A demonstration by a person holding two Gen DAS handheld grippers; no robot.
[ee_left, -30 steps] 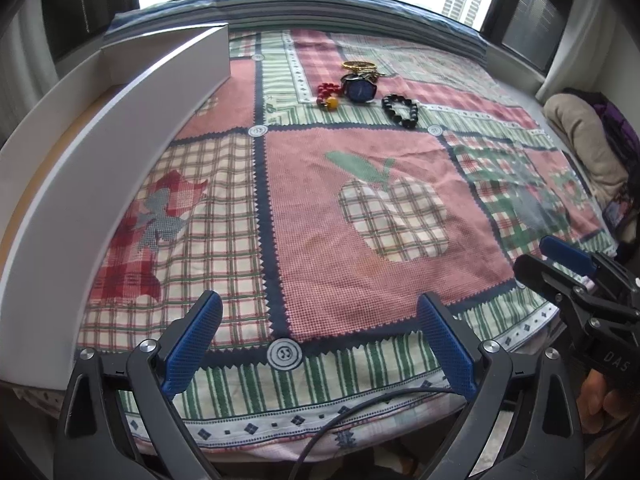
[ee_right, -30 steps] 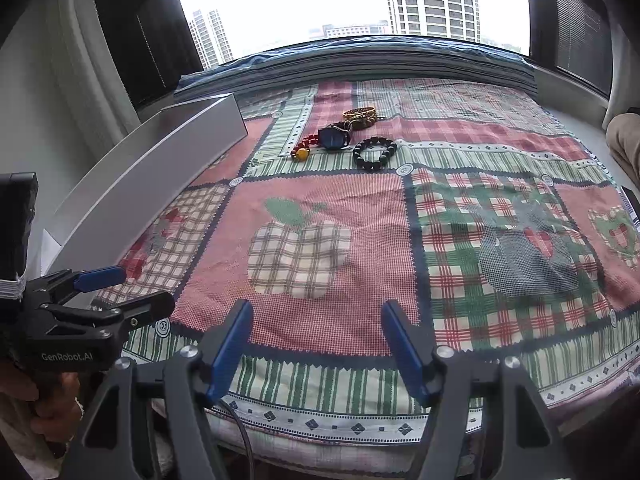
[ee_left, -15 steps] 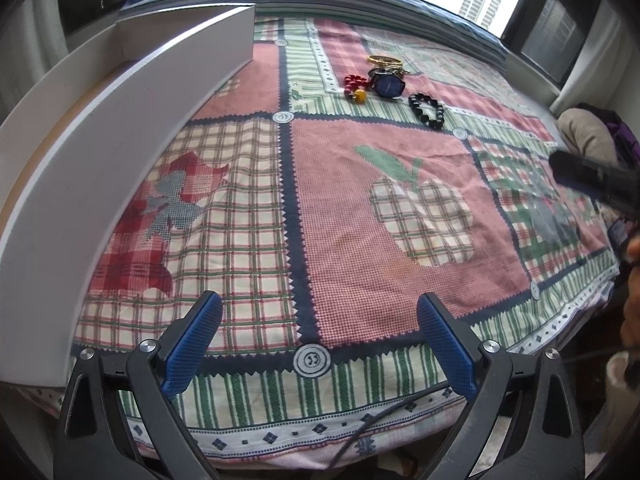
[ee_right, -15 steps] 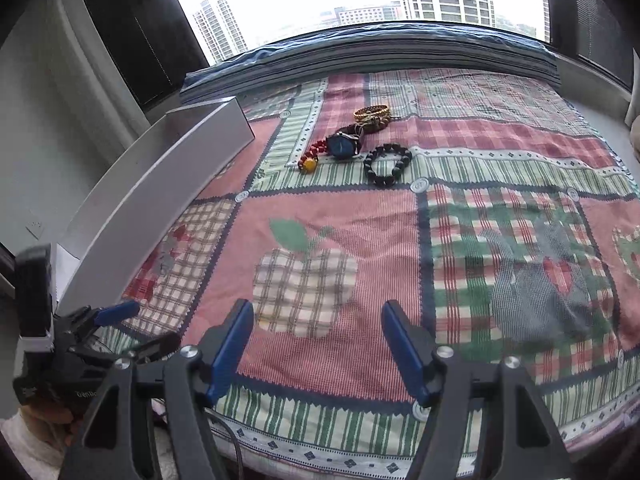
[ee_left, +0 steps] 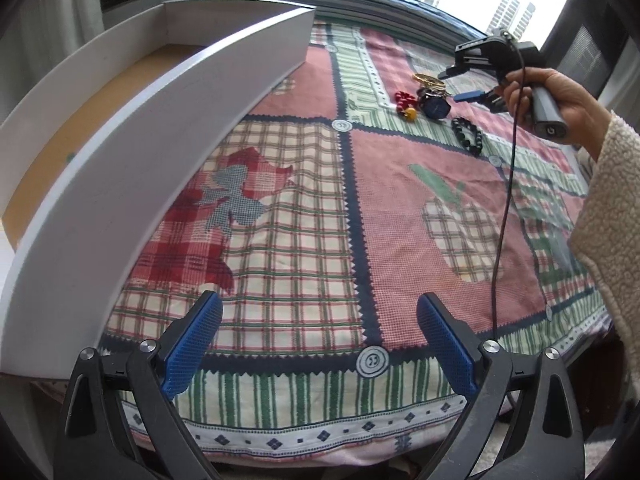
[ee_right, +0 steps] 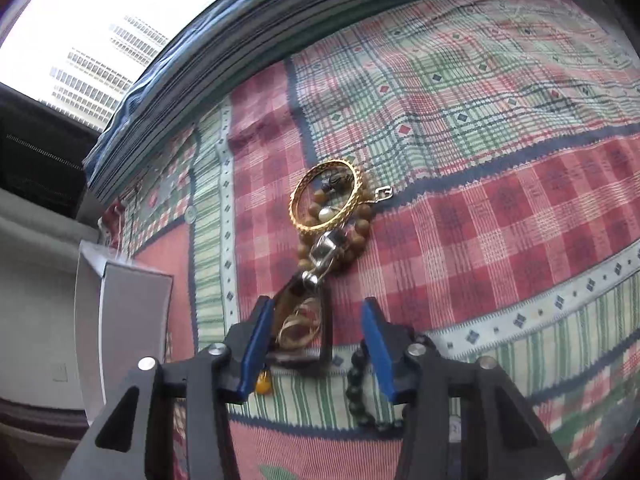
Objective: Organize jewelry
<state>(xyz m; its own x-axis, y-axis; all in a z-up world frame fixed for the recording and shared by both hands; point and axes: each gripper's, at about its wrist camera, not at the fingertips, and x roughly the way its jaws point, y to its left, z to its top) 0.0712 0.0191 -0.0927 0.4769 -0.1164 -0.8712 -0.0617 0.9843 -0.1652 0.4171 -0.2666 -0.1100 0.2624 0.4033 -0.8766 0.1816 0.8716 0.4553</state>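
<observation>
Right gripper [ee_right: 318, 342] over the jewelry pile, far right on the bed.
Jaws half-narrowed, just been closing, astride the watch [ee_right: 304, 320]; strap runs away from them; nothing pinched. Left gripper [ee_left: 316, 344] wide, empty, far off.

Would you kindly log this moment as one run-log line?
stage: reach | right gripper: over watch, fingers closing, no grip | left gripper: open, empty | tray: empty
</observation>
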